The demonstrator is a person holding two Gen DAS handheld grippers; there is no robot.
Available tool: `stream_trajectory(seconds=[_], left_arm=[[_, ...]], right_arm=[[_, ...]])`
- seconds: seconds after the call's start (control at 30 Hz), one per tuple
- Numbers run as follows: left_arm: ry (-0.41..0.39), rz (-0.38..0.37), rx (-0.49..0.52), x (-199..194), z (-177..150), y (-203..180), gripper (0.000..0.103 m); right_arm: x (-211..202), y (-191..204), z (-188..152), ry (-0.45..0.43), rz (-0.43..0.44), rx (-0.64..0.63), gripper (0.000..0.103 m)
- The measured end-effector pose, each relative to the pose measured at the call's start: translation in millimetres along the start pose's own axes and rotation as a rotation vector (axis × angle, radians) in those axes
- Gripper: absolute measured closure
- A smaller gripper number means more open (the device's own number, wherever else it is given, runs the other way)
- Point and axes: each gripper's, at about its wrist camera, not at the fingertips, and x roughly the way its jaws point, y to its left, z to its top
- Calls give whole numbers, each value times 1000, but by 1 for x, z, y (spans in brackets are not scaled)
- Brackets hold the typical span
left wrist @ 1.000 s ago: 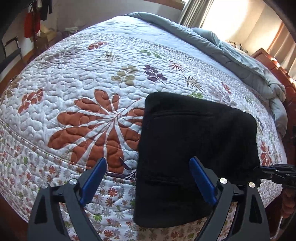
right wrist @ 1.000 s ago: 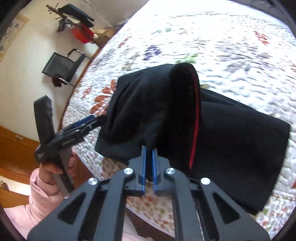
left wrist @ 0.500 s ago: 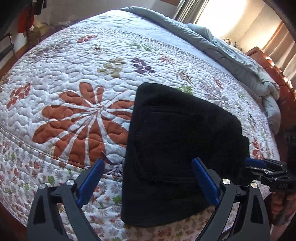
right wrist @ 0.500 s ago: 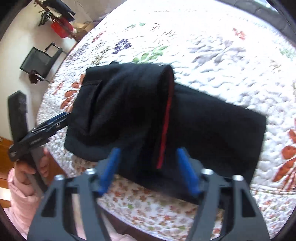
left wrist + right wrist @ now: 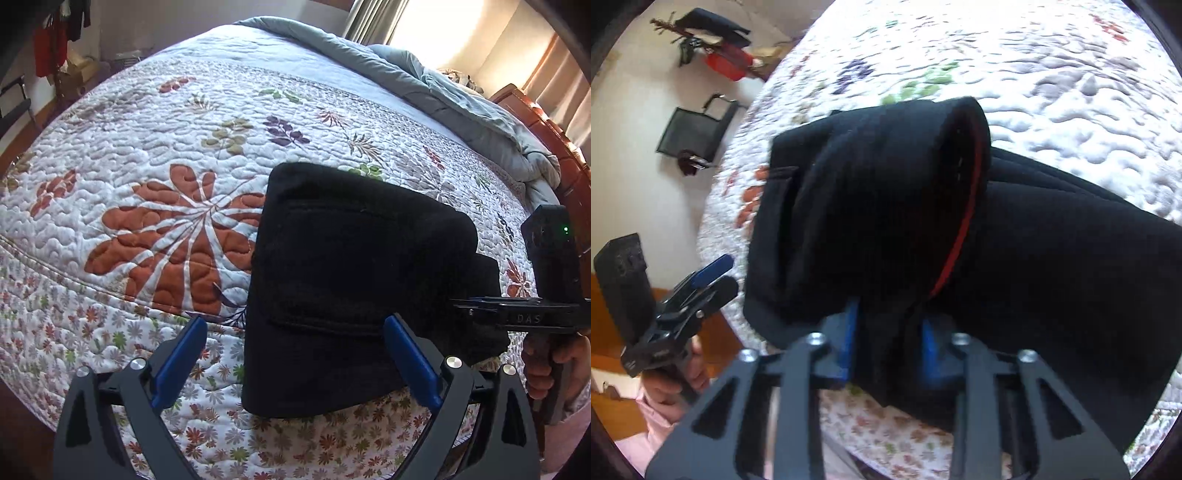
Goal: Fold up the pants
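Black pants point(image 5: 354, 266) lie folded in a thick rectangle on the floral quilt point(image 5: 155, 155), near the bed's front edge. My left gripper point(image 5: 295, 354) is open, its blue pads either side of the pants' near left part, empty. My right gripper point(image 5: 888, 339) is closing on a fold of the pants point(image 5: 886, 206) at their right edge; cloth fills the gap between its blue pads. A red inner seam point(image 5: 960, 225) shows on the lifted fold. The right gripper also shows in the left wrist view point(image 5: 476, 306), touching the pants' right side.
A grey-blue duvet point(image 5: 443, 92) is bunched along the far side of the bed. A wooden headboard point(image 5: 546, 129) is at the right. A black chair point(image 5: 698, 129) and coat rack point(image 5: 701, 33) stand by the wall.
The right gripper opened half a second ago and has now closed most of the way on a thick fold at the pants' right edge. The left gripper stayed open, shifting slightly.
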Motion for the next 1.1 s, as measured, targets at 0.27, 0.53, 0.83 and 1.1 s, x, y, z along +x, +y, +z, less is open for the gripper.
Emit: stream_trajectory(seconds=[0.27,0.53,0.83,1.1], left_arm=[[-75,9,89,-27,8,-33,4],[-117,-29,156,-39,14,-64,4],[-89,-44,176,-24,16,-80,4],[-29,-52,149,0,13,-77,4]], right_arm=[[-63,13,-7,-121,105,-24,86],[-114,-9,-23,-192,92,9,86],[-143,-66,-52,-217,26,111,86],[-131,-92,-63,-203,8,172,86]])
